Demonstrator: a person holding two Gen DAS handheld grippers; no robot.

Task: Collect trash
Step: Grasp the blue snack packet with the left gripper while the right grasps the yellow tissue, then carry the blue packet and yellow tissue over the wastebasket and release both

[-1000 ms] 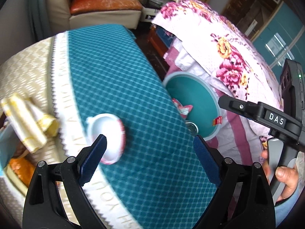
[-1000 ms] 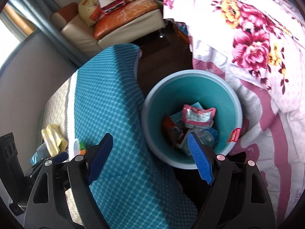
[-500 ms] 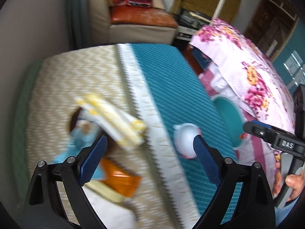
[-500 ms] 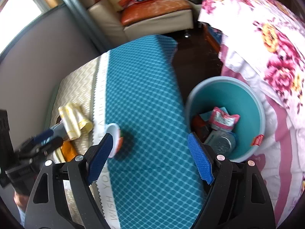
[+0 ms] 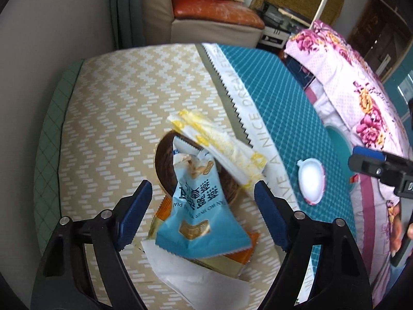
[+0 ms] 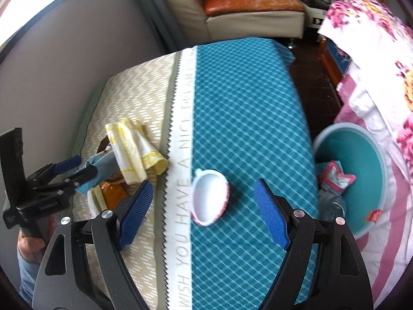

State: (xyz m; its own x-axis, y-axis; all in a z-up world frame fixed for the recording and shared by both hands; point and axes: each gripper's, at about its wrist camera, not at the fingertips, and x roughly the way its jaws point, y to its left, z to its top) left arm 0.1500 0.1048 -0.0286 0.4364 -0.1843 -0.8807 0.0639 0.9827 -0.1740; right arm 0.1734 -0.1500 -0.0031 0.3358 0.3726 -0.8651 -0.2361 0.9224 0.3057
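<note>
Beside the table, the teal bin [image 6: 361,160] on the floor already holds a pink snack packet [image 6: 335,177] and a clear bottle [image 6: 333,206]. On the tablecloth [image 6: 245,103] a small white cup [image 6: 210,199] lies tipped, its inside bare. The right gripper [image 6: 204,210] hangs over it, jaws wide, holding nothing. The left gripper [image 5: 204,211] gapes equally wide around a blue wrapper [image 5: 200,211] heaped with yellow-white [image 5: 219,142] and orange wrappers [image 5: 242,254], gripping none.

one white cup [image 6: 210,198], one bin [image 6: 371,139], two tools [image 5: 202,213]
</note>
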